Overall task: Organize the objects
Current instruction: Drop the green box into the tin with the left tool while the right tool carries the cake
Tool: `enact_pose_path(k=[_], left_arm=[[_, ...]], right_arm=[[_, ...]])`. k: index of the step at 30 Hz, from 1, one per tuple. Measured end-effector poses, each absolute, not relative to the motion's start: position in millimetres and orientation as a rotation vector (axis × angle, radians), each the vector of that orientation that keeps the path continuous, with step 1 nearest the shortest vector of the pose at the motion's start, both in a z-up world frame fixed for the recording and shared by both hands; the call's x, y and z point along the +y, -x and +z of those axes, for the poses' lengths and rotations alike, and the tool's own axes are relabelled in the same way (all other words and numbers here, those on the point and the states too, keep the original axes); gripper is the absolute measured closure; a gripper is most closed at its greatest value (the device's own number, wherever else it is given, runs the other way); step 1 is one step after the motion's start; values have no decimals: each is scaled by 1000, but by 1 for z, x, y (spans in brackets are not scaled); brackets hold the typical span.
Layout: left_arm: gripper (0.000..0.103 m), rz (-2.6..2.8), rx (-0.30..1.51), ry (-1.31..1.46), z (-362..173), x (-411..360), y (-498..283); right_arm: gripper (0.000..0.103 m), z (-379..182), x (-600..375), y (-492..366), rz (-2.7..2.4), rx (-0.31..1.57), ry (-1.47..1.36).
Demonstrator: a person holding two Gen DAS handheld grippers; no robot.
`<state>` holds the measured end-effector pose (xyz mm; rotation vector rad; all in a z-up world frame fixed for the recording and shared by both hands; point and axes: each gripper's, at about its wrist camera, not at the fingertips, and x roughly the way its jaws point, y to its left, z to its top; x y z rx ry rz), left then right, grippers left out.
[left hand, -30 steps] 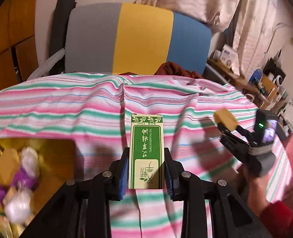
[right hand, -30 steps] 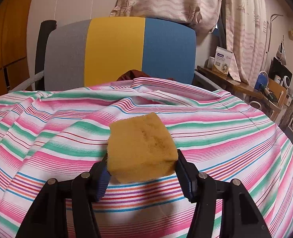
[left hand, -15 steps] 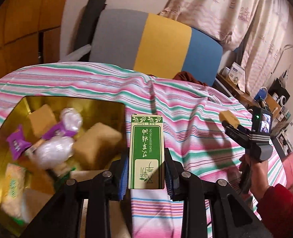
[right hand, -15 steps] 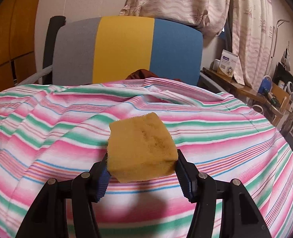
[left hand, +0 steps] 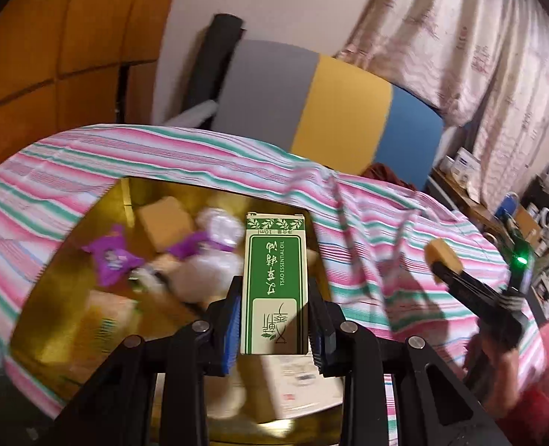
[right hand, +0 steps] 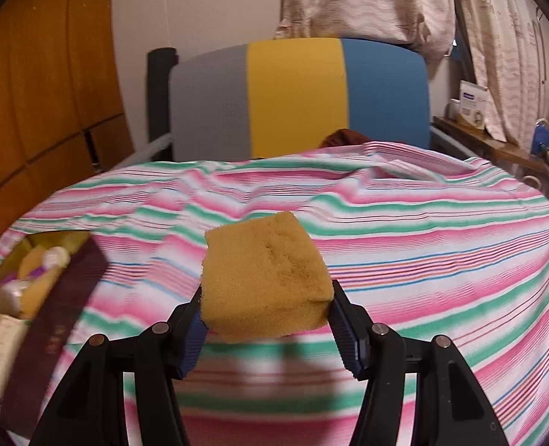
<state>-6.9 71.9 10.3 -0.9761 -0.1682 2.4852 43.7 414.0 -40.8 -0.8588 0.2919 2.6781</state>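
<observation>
My left gripper [left hand: 274, 319] is shut on a green and white essential oil box [left hand: 274, 282] and holds it above a gold-lined box [left hand: 62, 297] set in the striped cloth. The box holds sponges, purple wrappers, white wrapped items and a white carton. My right gripper [right hand: 267, 319] is shut on a yellow sponge [right hand: 265, 290] above the striped cloth [right hand: 423, 245]. In the left wrist view the right gripper [left hand: 441, 260] with its sponge [left hand: 441, 254] is to the right of the gold box. The gold box [right hand: 25, 245] shows at the left edge of the right wrist view.
A chair with a grey, yellow and blue back [right hand: 300, 100] stands behind the cloth-covered surface. A cluttered shelf [right hand: 497, 141] and curtains [right hand: 367, 0] are at the right. A wooden wall [left hand: 51, 37] is at the left.
My left gripper has swung left with the green box, from over the cloth to over the gold box. My right gripper has turned left with the sponge, bringing the gold box into its view.
</observation>
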Motion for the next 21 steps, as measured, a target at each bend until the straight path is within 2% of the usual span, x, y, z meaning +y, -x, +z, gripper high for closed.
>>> enact_pose_path(k=[12,21], left_arm=[[72,2573,-262,1108,-20,1,31],[71,2536,-260,1207,-44,-6,46]], right_arm=[[43,-23,354,-65,2796,488,822],[43,-14,330,-73,2845,571,800]])
